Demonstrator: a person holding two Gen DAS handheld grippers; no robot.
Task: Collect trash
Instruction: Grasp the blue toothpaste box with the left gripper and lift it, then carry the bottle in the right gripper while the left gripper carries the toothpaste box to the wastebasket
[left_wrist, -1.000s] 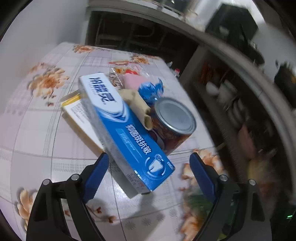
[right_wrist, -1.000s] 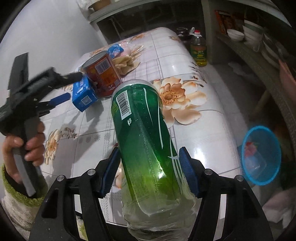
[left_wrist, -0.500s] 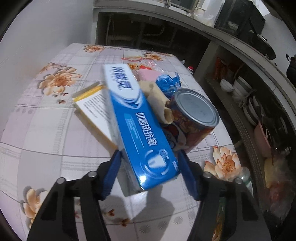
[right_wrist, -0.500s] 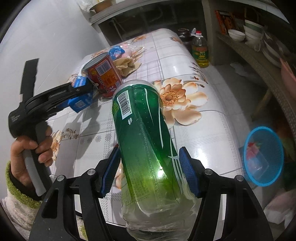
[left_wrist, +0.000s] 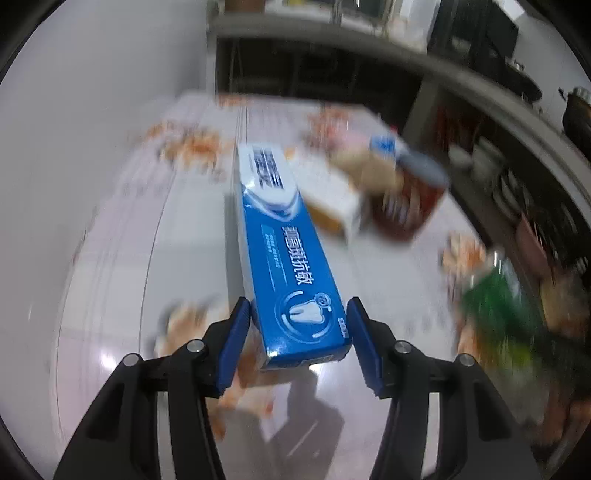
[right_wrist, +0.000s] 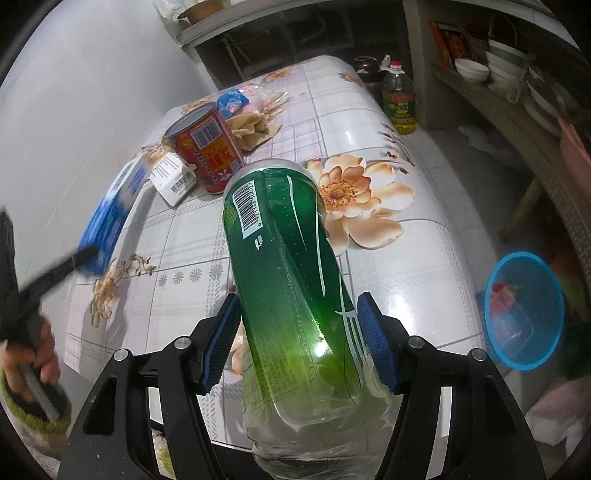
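Setting: home kitchen or dining corner. Evidence: table (right_wrist: 369, 122) under a glossy floral, grid-patterned cover; open shelf (right_wrist: 509, 110) at the right holding stacked bowls (right_wrist: 471, 70) and plates; large bottle of cooking oil (right_wrist: 398, 99) standing on the floor beside the table; long counter (left_wrist: 369, 40) along the far wall, dark open space beneath; blue plastic basket (right_wrist: 524, 310) on the floor.

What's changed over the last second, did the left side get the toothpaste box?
The left gripper has moved onto the blue toothpaste box and lifted it away from the red can and the white box; its jaws are closing, with the box end between them. The right gripper has stayed clamped on the green bottle. The rest of the trash and the blue basket are unmoved.
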